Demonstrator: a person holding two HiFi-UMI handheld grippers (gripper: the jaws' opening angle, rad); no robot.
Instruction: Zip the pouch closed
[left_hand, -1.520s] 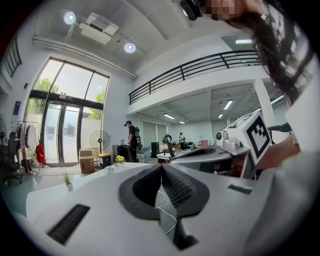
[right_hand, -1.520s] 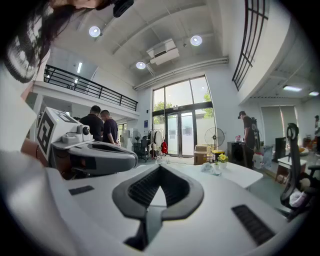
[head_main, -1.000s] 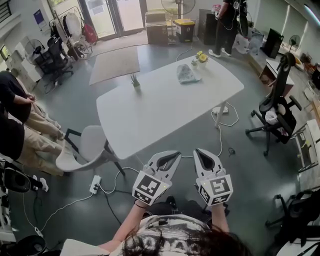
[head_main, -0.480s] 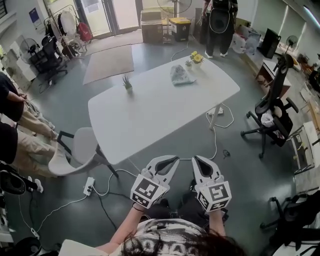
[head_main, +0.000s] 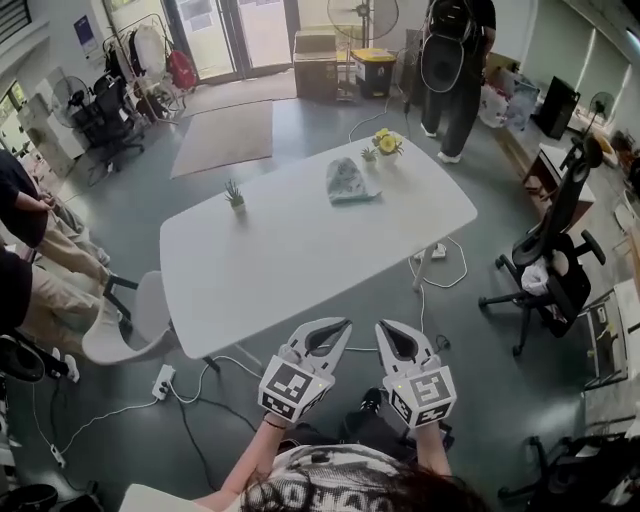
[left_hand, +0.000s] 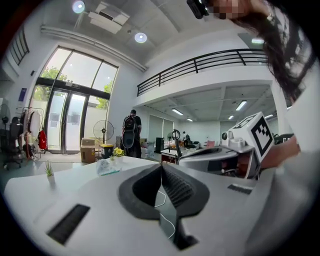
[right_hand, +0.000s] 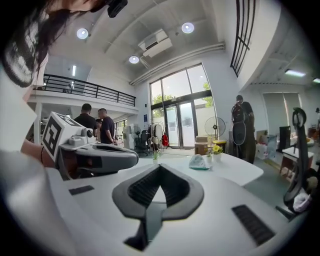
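- Pouch (head_main: 347, 182): lies flat on the tabletop (head_main: 300, 255) near the far edge, toward the far right corner. Too small from here to tell whether the zip is open or where the slider sits.
- Flowers (head_main: 385, 143): just beside the pouch, nearer that corner. A small plant (head_main: 235, 192) stands well apart, toward the far left corner.
- Left gripper (head_main: 343, 326): clenched, jaws together, nothing between them.
- Right gripper (head_main: 381, 328): likewise clamped, tips meeting, empty.
- Both are held side by side off the near edge, pointing across the table toward the pouch and well apart from it.
- Power strip (head_main: 163, 380) with trailing leads on the floor below the near edge.
- Risks, as I judge them:
  - A long reach across the table, or a walk round past the floor leads, which could catch a foot.
  - Jaws must part before any grasp. Arriving clenched would only shove the pouch.
  - A light pouch on a smooth top will likely slide if the slider is pulled without the other gripper pinning it.
  - A careless approach could knock over the flowers.
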